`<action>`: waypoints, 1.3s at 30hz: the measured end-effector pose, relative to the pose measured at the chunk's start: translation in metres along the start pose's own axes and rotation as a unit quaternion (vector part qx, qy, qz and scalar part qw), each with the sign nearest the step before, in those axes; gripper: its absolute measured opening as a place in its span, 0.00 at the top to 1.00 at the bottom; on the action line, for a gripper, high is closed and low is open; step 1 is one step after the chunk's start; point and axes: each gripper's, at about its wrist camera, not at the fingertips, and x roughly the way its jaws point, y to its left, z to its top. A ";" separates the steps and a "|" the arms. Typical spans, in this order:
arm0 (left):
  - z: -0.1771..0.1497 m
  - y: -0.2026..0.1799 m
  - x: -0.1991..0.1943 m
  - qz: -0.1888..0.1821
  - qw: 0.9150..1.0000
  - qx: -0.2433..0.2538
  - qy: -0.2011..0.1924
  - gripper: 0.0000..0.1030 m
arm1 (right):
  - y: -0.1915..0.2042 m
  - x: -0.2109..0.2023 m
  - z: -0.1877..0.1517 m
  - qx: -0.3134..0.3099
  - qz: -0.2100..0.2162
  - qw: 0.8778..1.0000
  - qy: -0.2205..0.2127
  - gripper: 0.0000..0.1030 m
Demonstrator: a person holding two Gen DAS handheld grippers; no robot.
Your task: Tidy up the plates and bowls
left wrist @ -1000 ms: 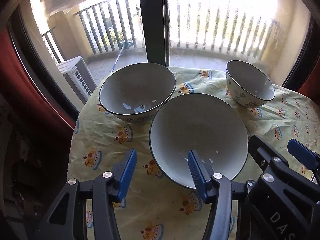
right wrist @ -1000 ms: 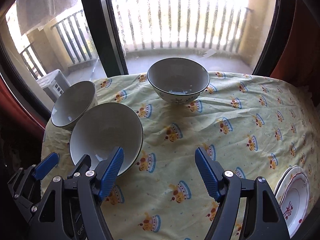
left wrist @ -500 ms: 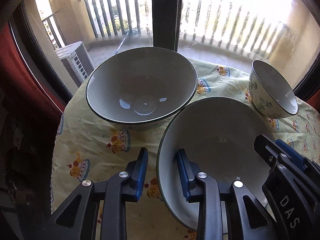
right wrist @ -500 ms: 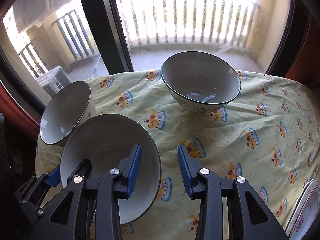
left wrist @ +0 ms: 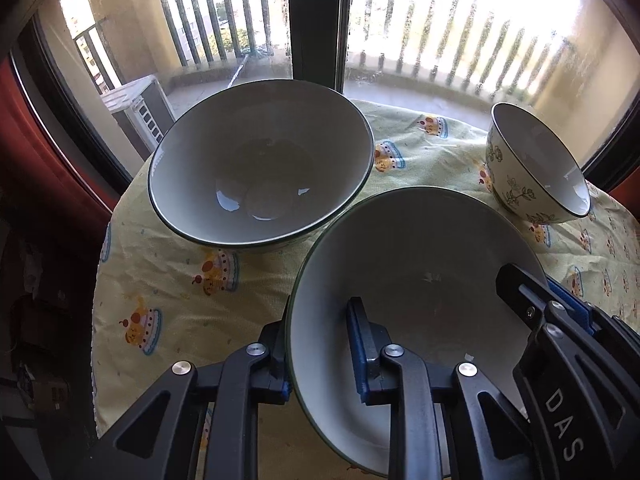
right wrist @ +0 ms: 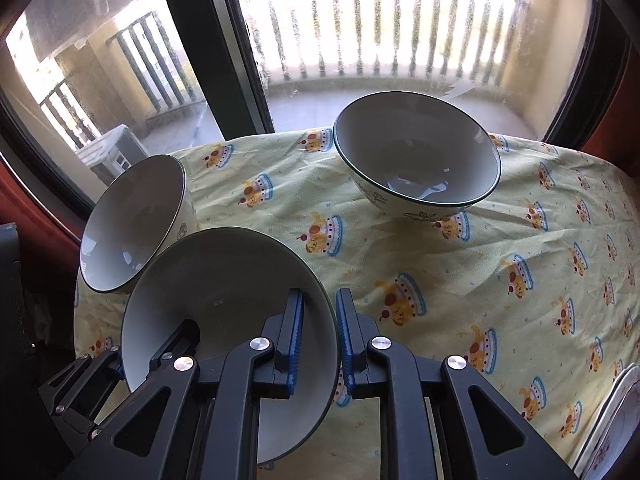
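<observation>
A wide white bowl with a dark rim [left wrist: 420,272] [right wrist: 224,280] sits nearest to me on the yellow cake-print cloth. My left gripper [left wrist: 316,332] is shut on its left rim, one blue pad inside the bowl and one outside. On the opposite rim my right gripper [right wrist: 320,320] is shut the same way; its fingers [left wrist: 560,308] show in the left wrist view. A second large bowl [left wrist: 260,168] [right wrist: 132,220] stands just behind on the left, almost touching the held one. A smaller floral bowl [left wrist: 536,160] [right wrist: 416,156] stands further back to the right.
Stacked white plates with a red pattern [right wrist: 612,420] lie at the table's right front edge. The table's left edge [left wrist: 100,280] drops off close beside the bowls. A window with a dark frame [right wrist: 216,48] rises right behind the table.
Both grippers came down and forward onto the near bowl. Their jaws went from wide open to shut on its rim, one on each side.
</observation>
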 end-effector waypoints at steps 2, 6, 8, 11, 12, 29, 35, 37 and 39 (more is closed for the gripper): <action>-0.003 -0.005 -0.002 0.001 1.000 0.006 0.000 0.80 | -0.004 -0.003 -0.003 0.006 -0.002 1.000 0.001 0.81; -0.013 -0.014 -0.010 -0.002 1.000 0.010 -0.001 0.80 | -0.013 -0.012 -0.011 0.008 -0.006 1.000 0.003 0.82; -0.020 -0.019 -0.014 -0.007 1.000 0.013 0.000 0.80 | -0.017 -0.018 -0.017 0.007 -0.011 1.000 0.002 0.82; -0.033 -0.028 -0.023 -0.010 1.000 0.024 -0.001 0.80 | -0.027 -0.028 -0.027 0.010 -0.017 1.000 0.003 0.82; -0.037 -0.031 -0.026 -0.012 1.000 0.028 0.000 0.80 | -0.031 -0.031 -0.031 0.012 -0.019 1.000 0.004 0.82; -0.109 -0.085 -0.072 -0.018 0.997 0.076 0.002 0.80 | -0.090 -0.090 -0.105 0.041 -0.033 0.999 0.006 0.82; -0.133 -0.109 -0.082 -0.018 0.997 0.070 0.014 0.80 | -0.116 -0.105 -0.126 0.037 -0.029 0.999 0.009 0.82; -0.139 -0.118 -0.084 -0.015 0.997 0.073 0.017 0.80 | -0.126 -0.107 -0.133 0.038 -0.027 0.999 0.013 0.82; -0.146 -0.128 -0.086 -0.013 0.997 0.076 0.017 0.80 | -0.136 -0.110 -0.140 0.040 -0.025 0.999 0.016 0.82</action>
